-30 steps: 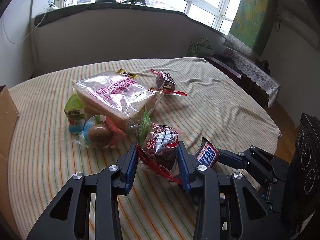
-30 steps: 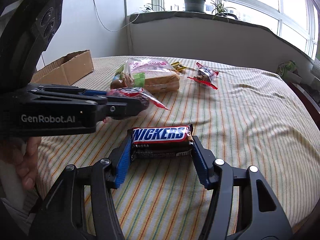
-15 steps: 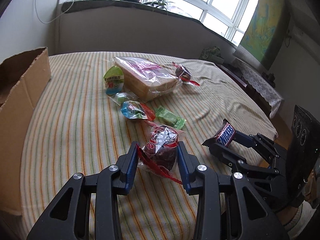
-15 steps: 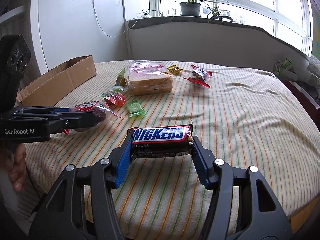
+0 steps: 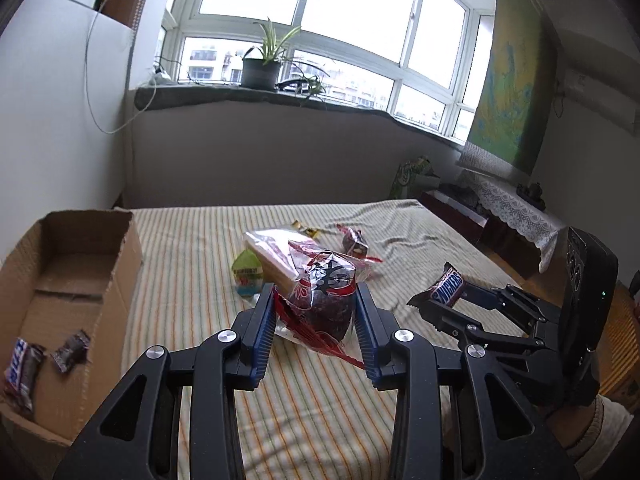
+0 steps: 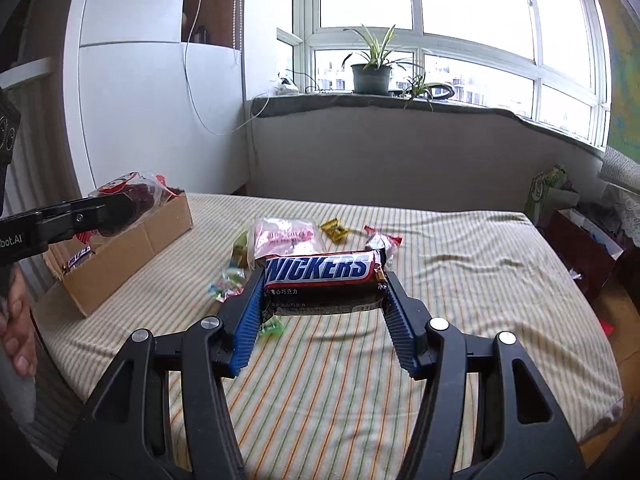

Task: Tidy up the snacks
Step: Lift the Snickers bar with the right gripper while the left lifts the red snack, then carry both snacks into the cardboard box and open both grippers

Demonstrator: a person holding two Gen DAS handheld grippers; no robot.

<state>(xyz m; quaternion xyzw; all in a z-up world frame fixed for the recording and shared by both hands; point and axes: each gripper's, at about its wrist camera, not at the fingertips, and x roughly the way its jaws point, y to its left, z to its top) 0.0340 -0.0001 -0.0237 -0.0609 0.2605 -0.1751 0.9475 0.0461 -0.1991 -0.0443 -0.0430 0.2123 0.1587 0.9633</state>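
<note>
Over the striped bed, both hands carry a load clear of the cover. Left hand-held gripper (image 5: 316,316): jaws part-way in, blue pads pressed on the sides of a dark round cake in a clear red-printed wrapper (image 5: 326,296), wrapper tail hanging below. Right hand-held gripper (image 6: 324,300): jaws wider, clamped on the two ends of a Snickers bar (image 6: 322,274), long axis crosswise between the pads, label up.

Key relation: the cardboard box (image 5: 120,280) sits at about 9 o'clock from the left hand-held gripper, open top, near wall facing it; another Snickers and a small dark wrapped piece already lie inside. From the right hand-held gripper the same box (image 6: 132,248) is off at 10 o'clock, farther, with the left hand-held gripper in between and its cake already near the box rim. Left hand is plainly nearer. My guess: the cake goes in first, the bar follows and crosses the same path, so collision is the thing to watch.

Left on the bed (image 6: 460,280), at 12 o'clock: a bagged bread loaf (image 6: 286,236), a green-topped cup, a yellow sachet (image 6: 334,229), a second red-wrapped cake (image 6: 380,240), a few small sweets. Cover is soft, rumpled toward the far right.

Room: bay window, potted plants on the sill, white wardrobe, a map on the right wall.
</note>
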